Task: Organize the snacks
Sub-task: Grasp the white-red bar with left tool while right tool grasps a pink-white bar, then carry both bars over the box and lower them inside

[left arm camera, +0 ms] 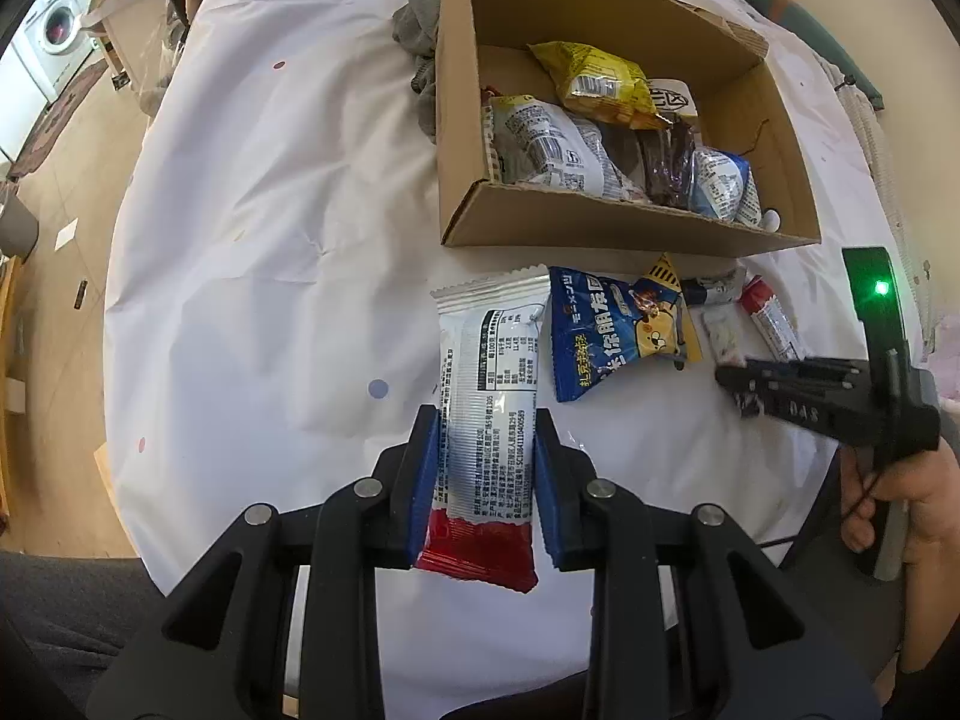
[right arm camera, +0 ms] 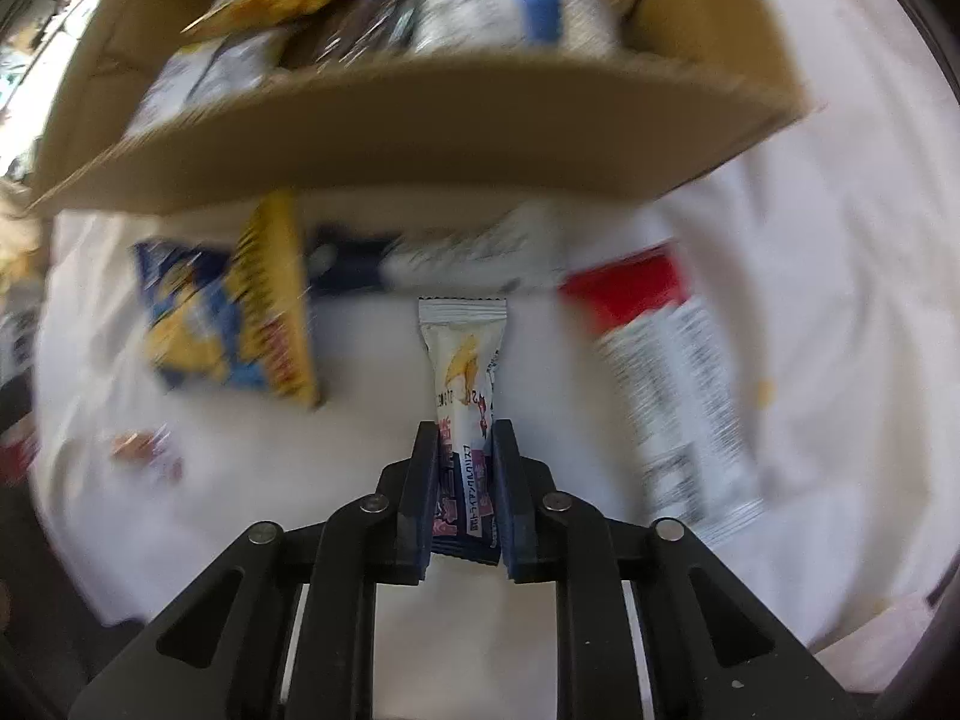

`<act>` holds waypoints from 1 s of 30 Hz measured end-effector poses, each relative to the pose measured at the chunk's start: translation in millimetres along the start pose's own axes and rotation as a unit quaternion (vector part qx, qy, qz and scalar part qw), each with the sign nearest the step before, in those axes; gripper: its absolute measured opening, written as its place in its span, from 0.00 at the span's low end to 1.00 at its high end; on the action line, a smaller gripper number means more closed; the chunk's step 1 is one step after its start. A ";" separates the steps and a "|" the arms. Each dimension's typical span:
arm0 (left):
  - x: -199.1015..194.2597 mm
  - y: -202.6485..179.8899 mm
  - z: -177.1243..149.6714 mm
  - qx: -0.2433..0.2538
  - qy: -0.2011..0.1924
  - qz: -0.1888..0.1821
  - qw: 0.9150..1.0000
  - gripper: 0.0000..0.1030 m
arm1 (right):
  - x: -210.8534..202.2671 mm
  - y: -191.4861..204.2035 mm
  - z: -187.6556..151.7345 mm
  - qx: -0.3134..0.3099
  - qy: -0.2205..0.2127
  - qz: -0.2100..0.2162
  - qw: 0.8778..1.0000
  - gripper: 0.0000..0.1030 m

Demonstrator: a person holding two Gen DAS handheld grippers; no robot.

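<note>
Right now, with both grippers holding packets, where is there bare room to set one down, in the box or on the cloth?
In the box, the right end past the blue-white packet and the back strip behind the yellow bag are bare. The white cloth left of the box is wide open. Crowded: the box's near-left half and the cloth strip in front, around the blue bag.

Both grippers, left (left arm camera: 485, 468) and right (right arm camera: 463, 480), point down, jaws clamped
</note>
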State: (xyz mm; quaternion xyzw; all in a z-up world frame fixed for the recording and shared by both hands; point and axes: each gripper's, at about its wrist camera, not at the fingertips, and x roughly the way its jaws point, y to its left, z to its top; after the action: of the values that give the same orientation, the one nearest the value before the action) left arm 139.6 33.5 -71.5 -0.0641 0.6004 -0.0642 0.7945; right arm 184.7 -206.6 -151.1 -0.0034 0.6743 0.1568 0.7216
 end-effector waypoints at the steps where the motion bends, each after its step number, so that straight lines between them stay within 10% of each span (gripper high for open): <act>1: 0.7 -1.2 -0.5 0.003 0.000 0.001 1.000 0.25 | -1.0 2.5 -2.8 -0.002 0.000 0.010 1.000 0.17; 15: -5.9 2.0 -5.3 0.003 -0.032 0.043 0.999 0.25 | -41.6 27.1 -44.8 -0.016 -0.032 0.185 0.982 0.17; 30: -79.0 -20.4 27.0 0.010 -0.159 0.042 0.986 0.25 | -139.6 18.9 -32.0 -0.017 -0.207 0.212 0.955 0.17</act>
State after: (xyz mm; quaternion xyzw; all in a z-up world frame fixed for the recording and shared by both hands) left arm 143.7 28.2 14.2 -0.0405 0.4680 -0.0260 0.8824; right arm 143.5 -226.5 -14.1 0.1603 0.4930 0.3149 0.7951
